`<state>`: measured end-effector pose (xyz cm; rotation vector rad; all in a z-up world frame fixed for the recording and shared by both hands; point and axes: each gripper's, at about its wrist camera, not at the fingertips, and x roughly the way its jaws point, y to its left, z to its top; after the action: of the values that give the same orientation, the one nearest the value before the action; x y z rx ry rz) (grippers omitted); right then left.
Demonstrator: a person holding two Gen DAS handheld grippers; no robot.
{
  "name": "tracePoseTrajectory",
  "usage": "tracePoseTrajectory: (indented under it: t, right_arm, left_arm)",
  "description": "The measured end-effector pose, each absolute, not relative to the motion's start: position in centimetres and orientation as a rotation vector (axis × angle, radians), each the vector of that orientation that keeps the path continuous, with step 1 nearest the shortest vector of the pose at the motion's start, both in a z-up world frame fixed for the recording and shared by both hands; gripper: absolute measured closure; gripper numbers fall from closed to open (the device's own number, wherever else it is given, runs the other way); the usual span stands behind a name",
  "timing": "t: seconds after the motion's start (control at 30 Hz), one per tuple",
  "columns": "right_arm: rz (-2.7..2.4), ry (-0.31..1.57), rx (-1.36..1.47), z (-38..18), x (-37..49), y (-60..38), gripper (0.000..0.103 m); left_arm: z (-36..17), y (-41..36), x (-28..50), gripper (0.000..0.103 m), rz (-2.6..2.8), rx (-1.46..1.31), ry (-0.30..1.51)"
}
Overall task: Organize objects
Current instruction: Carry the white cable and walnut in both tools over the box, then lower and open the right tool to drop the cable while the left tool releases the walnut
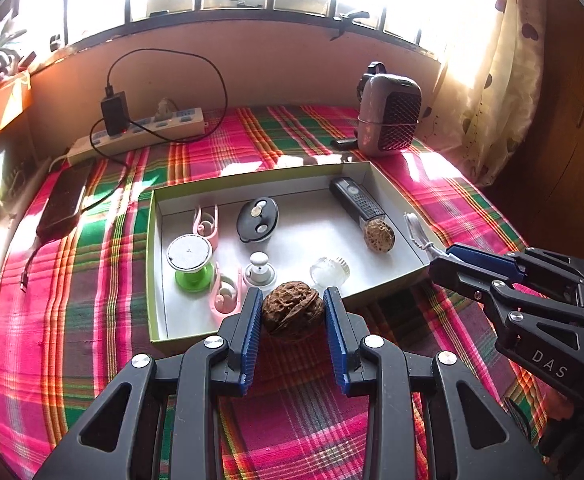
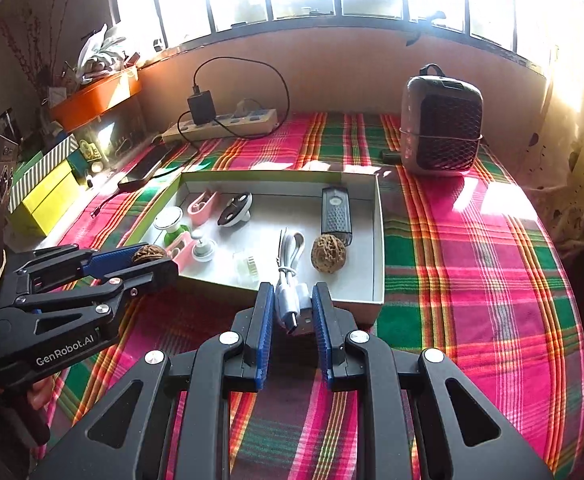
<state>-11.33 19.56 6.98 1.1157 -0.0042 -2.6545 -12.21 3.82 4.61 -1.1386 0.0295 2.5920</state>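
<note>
**A:** Left first. Your left tool (image 1: 293,312) is about half open, its blue pads pressed on either side of a walnut (image 1: 292,312). It hangs at the near rim of the open box (image 1: 154,280), by the 6 o'clock edge. In your own view the box floor runs off toward 12 o'clock.

**B:** And my right?

**A:** Your right tool (image 2: 292,312) is pinched nearly closed on a bundled white cable (image 2: 288,280). The plug end sits between the pads and the loop points to 12 o'clock. So its long axis runs straight along the fingers, into the box.

**B:** Where does it sit?

**A:** At the same near rim, toward the right corner, with a second walnut (image 2: 328,254) just beyond at 1 o'clock.

**B:** Which hand is closer?

**A:** Neither; each is at the rim. I'd judge both loads go forward.
</note>
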Motion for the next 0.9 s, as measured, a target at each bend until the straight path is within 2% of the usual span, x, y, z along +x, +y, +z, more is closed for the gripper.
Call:
tracePoseTrajectory:
  t: [0.9]
  right_arm:
    - [-2.545, -0.024, 1.222, 5.0, -22.5, 18.2, 0.082]
  left_arm:
    - [2.4, 5.7, -19.7, 0.074, 2.563, -1.217, 0.039]
